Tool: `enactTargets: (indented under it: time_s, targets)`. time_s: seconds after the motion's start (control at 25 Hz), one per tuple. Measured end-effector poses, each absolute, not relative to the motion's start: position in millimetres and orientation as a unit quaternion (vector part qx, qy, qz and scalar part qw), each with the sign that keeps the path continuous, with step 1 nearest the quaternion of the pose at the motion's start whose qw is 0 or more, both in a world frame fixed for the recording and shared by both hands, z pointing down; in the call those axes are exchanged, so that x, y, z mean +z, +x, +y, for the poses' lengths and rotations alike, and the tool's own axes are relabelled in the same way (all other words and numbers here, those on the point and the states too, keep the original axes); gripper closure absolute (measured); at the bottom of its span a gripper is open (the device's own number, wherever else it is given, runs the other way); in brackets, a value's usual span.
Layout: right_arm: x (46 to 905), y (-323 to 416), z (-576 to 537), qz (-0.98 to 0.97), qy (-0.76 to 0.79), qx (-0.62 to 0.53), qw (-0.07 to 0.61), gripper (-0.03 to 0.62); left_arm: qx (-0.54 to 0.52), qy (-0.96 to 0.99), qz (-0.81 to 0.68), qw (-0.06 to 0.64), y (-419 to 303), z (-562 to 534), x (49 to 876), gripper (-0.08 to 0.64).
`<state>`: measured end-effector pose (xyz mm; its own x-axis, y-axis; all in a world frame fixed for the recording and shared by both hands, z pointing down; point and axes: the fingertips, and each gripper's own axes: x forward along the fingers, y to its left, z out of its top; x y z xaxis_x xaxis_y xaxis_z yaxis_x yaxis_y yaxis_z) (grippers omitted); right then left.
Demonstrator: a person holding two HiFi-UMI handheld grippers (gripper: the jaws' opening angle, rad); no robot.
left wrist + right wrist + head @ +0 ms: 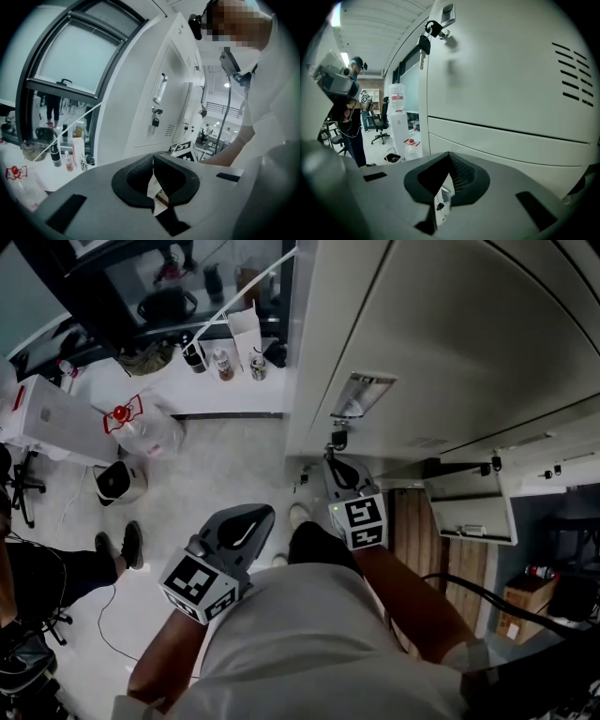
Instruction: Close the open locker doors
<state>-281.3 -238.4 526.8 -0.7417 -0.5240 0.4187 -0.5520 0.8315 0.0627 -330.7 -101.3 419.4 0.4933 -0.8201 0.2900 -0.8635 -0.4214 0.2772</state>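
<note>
Floor, far left: a small bin (118, 482) and a clear bag (150, 432) lie well apart from the lockers, with bare floor between.
Left gripper (251, 521): jaws pressed together on nothing. It is held back from the lockers and points toward their front.
Right gripper (337, 470): jaws also closed and empty. Its tip is very near the locker front (511, 70), below a hanging key (424, 44); I cannot tell if it touches.
Handle (361, 395): a recessed pull sits above the key on that flush door.
Open door (469, 507): to the right of the right gripper, one panel stands out from the row, so the task looks unfinished.
Handling: the door is likely thin sheet metal, so stiff, light and free on its hinges. The smooth paint may let closed jaws slide.
Where to push: probably the flat face near the free edge, away from the hinge, clear of key and vents.
Room: the swing path looks clear; the tight spots are the person's own arm and the door's edge at the frame.
</note>
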Motion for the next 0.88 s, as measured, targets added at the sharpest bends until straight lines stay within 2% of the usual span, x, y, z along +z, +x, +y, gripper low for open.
enactTargets:
  time_s: [0.52,0.88]
  targets:
    - [523.1,-249.7,-226.0,-0.923,0.311,0.047,0.221,0.575,0.049,0.848,-0.494,0.185,-313.3,-55.7,404.5,0.548]
    - [501.1,-184.5,-146.4,-0.92,0.323,0.1,0.198,0.575,0.048,0.876,-0.444,0.185,-271.6,-10.3,409.0,0.548]
